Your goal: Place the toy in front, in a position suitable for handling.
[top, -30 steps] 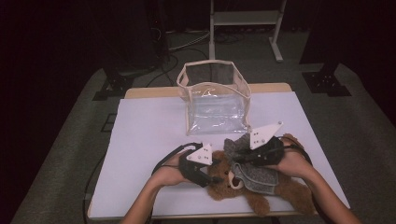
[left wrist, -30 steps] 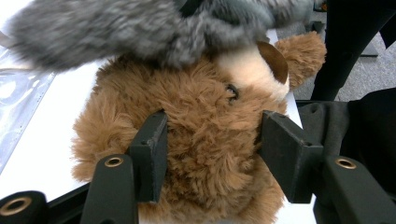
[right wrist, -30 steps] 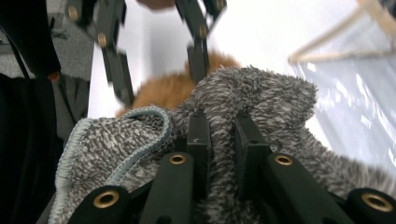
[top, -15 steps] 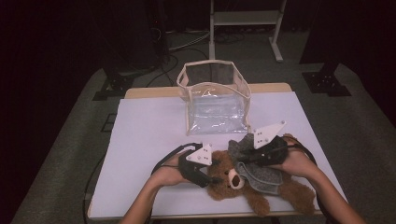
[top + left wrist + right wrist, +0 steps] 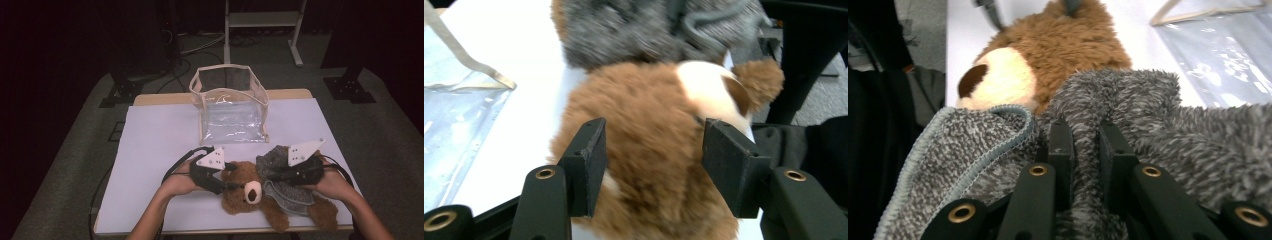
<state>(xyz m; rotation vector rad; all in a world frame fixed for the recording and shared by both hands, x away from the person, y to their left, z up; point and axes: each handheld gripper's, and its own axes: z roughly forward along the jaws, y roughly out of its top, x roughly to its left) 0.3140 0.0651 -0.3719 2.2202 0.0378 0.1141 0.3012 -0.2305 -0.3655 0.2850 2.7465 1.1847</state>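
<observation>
At the desk's (image 5: 150, 150) six o'clock edge lay the soft, light teddy bear (image 5: 250, 192), its head squeezed by the half-open left gripper (image 5: 227, 182), while the right gripper (image 5: 267, 176) pinched its limp grey garment (image 5: 290, 195), probably best gripped by folds.

High view overhead, facing forward-down; both gripper views close, sharing teddy bear (image 5: 250, 192).
</observation>
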